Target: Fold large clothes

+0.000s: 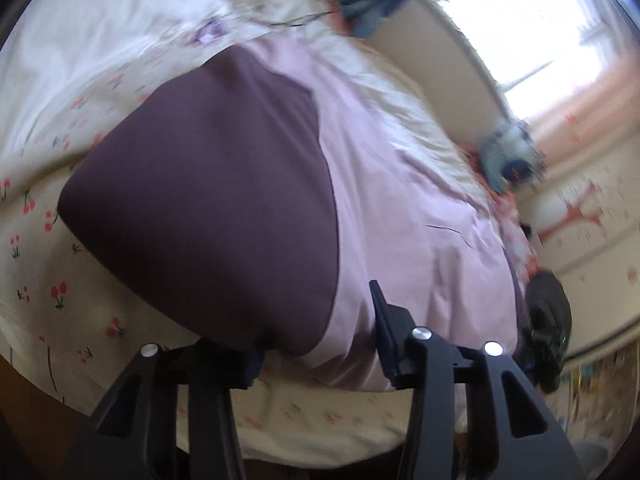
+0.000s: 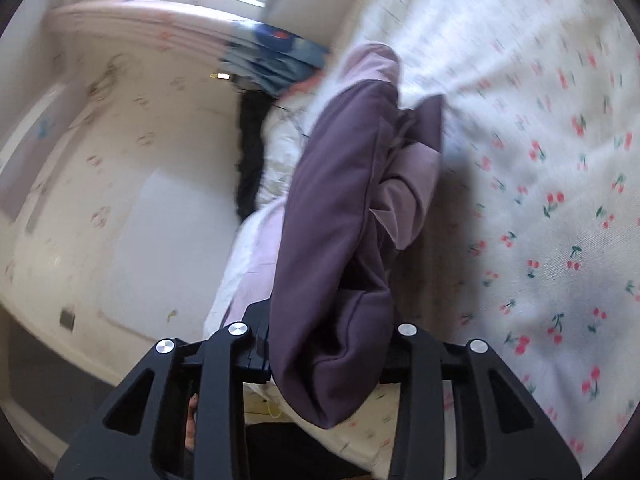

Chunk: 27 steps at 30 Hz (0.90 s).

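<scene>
The step in hand looks like the lift — both grippers have hold of the near edge of the garment and it is being raised off the bed.

The left gripper [image 1: 316, 344] pinches the hem where the dark purple panel [image 1: 208, 200] meets the pale pink panel [image 1: 400, 208]; cloth fills the gap between its jaws. From there the garment [image 1: 304, 184] stretches away over the cherry-print sheet [image 1: 48, 264], fairly smooth, with a few creases on the pink side.

The right gripper [image 2: 324, 344] is clamped on a thick, bunched fold of the dark purple cloth, which hangs below the jaws. Beyond it the garment rises in a rumpled ridge, a pink part [image 2: 372, 60] at the far end.

Next, I judge, the held edge must be carried over toward the far side — kept taut and level, so the layers land square.
</scene>
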### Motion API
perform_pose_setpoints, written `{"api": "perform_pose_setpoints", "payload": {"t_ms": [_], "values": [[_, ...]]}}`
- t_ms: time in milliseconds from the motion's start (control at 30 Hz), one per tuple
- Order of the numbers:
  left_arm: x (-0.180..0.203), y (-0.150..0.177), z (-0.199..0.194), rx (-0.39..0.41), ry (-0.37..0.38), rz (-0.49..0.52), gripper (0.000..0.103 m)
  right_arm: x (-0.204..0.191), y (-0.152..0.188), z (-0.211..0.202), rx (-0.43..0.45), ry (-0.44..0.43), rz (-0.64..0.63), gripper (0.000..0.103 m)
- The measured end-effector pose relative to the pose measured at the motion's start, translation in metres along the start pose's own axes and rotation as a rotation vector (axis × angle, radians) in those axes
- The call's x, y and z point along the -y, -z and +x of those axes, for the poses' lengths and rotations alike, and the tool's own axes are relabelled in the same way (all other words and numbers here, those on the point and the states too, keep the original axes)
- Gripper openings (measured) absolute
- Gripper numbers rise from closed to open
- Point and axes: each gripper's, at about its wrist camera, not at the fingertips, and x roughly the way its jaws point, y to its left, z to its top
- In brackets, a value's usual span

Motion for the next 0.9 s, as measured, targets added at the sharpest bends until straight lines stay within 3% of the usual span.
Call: {"api": "perform_pose_setpoints", "payload": {"t_ms": [100,167,267,333,400,500,600,700,800,900], "values": [[0.022,0.014,-0.005,-0.042,0.010,0.091,0.045,-0.004,0.015,-0.031,0.019,0.023,-0.057,0.033],[0.020,0.027,0.009,-0.132,-0.044,0.112,0.046,0.021,0.025,-0.040,-0.012,0.072,-0.010,0.036],[0.003,0.035,0.005,-0.199,-0.066,0.054,0.056,0.079,0.047,-0.051,-0.076,0.160,0.131,0.043],[-0.002,0.038,-0.013,-0.217,-0.083,0.047,0.058,0.085,0.058,-0.073,-0.022,0.151,0.147,0.046],[-0.002,0.044,-0.037,-0.183,-0.148,0.090,0.066,0.070,0.058,-0.093,0.071,0.240,0.087,0.053],[0.012,0.042,-0.076,0.008,-0.348,0.192,0.070,0.029,0.043,-0.105,0.189,0.390,-0.064,0.070],[0.046,0.024,-0.070,0.099,-0.322,0.277,0.076,-0.025,0.015,-0.068,0.195,0.437,-0.235,0.082],[0.083,0.000,-0.038,0.179,-0.267,0.383,0.079,-0.066,-0.016,0.011,0.134,0.528,-0.406,0.087],[0.110,-0.028,0.012,0.219,-0.224,0.426,0.079,-0.056,-0.047,0.071,0.109,0.628,-0.444,0.087],[0.107,-0.055,0.051,0.232,-0.264,0.405,0.079,-0.023,-0.066,0.117,0.085,0.737,-0.444,0.087]]}}
